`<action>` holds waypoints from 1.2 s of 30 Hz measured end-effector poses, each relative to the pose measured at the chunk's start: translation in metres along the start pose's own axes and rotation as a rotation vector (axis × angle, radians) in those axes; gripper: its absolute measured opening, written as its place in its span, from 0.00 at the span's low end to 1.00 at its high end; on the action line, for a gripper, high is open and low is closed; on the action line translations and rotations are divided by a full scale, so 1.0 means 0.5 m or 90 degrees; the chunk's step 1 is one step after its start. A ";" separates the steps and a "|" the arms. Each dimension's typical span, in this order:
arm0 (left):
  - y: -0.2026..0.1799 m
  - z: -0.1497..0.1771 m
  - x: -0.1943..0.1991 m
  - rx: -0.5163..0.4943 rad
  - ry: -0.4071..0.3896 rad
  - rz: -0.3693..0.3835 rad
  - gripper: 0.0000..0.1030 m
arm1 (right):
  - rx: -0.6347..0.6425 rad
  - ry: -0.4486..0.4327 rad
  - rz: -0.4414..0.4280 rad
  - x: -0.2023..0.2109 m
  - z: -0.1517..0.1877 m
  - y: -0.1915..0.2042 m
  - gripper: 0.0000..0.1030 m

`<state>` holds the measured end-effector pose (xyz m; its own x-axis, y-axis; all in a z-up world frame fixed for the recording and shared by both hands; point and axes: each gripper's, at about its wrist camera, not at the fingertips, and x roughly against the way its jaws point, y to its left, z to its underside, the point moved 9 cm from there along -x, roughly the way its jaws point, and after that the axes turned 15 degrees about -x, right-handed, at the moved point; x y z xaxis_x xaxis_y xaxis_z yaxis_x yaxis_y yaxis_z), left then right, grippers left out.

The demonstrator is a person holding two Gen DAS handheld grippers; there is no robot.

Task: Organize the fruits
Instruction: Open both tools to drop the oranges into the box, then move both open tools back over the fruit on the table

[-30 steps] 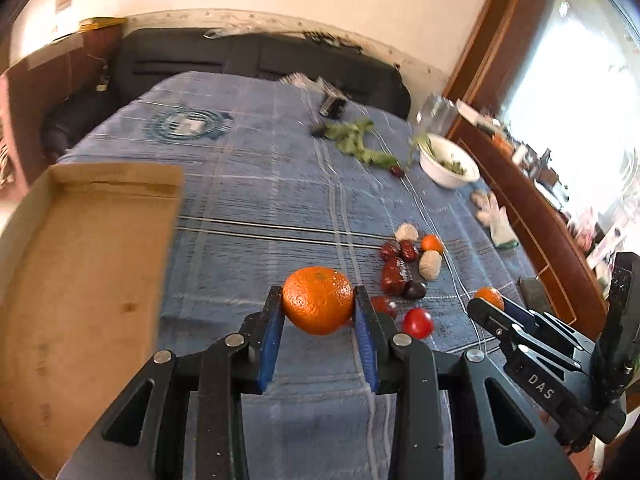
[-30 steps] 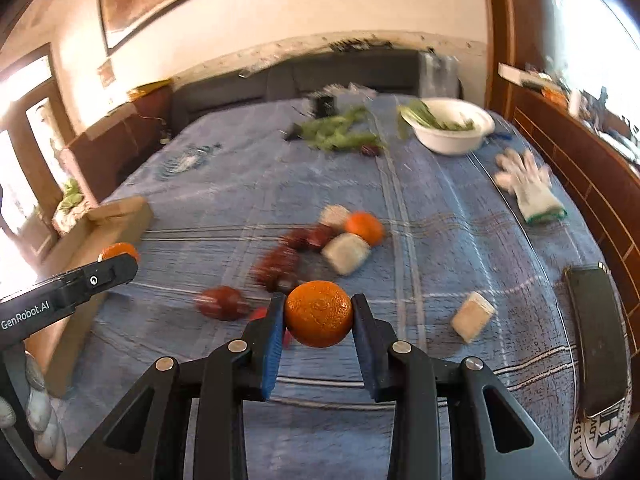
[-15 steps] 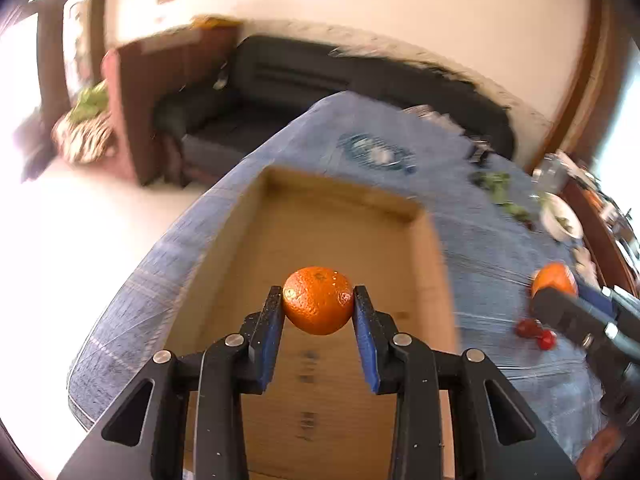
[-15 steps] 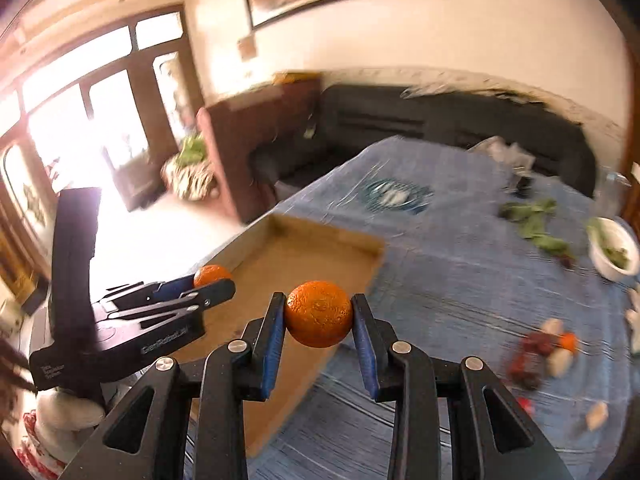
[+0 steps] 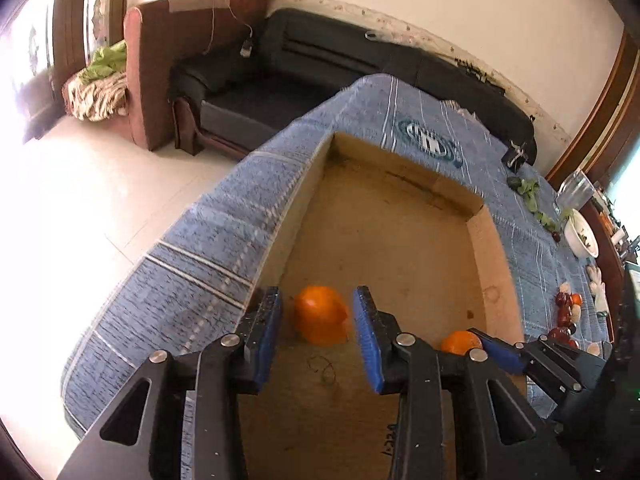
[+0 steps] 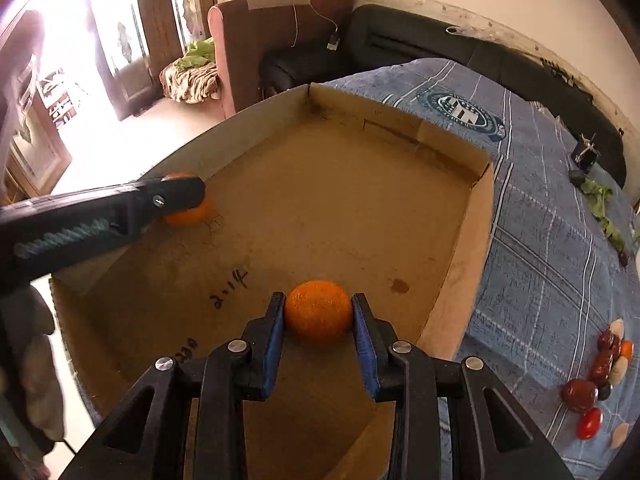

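My left gripper (image 5: 318, 320) is open over the cardboard box (image 5: 400, 240); an orange (image 5: 321, 320) lies blurred on the box floor between its blue pads, free of both. My right gripper (image 6: 319, 318) is shut on a second orange (image 6: 319, 311) and holds it inside the box (image 6: 340, 200). That orange also shows in the left wrist view (image 5: 460, 342), at the right gripper's tip. In the right wrist view the left gripper's finger (image 6: 120, 210) partly hides the first orange (image 6: 188, 214).
The box lies at the left end of a table under a blue checked cloth (image 6: 540, 220). Several small fruits (image 6: 592, 384) lie in a cluster on the cloth to the right. A white bowl (image 5: 580, 234) and green leaves (image 6: 600, 204) are further back. A black sofa (image 5: 320, 64) stands behind.
Both grippers swung left from the fruit cluster to the box and lowered into it. The left gripper opened and let go of its orange; the right still holds its own.
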<state>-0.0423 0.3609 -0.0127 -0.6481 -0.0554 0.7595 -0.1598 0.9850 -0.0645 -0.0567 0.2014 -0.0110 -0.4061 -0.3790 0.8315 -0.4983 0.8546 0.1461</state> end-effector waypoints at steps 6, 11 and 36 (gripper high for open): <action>0.003 -0.019 0.045 0.010 -0.041 -0.009 0.45 | 0.015 -0.014 0.011 -0.006 -0.005 -0.001 0.35; -0.009 -0.029 0.103 0.020 -0.084 -0.007 0.53 | 0.016 -0.044 -0.003 0.026 -0.008 0.007 0.49; -0.186 -0.024 0.286 -0.019 -0.178 -0.002 0.72 | -0.114 -0.204 0.021 0.279 0.055 -0.188 0.67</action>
<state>-0.1113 0.2635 0.1094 -0.8289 -0.0971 0.5509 -0.1425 0.9890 -0.0400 -0.0875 0.0587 0.0767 -0.6532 -0.4175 0.6317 -0.3508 0.9062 0.2362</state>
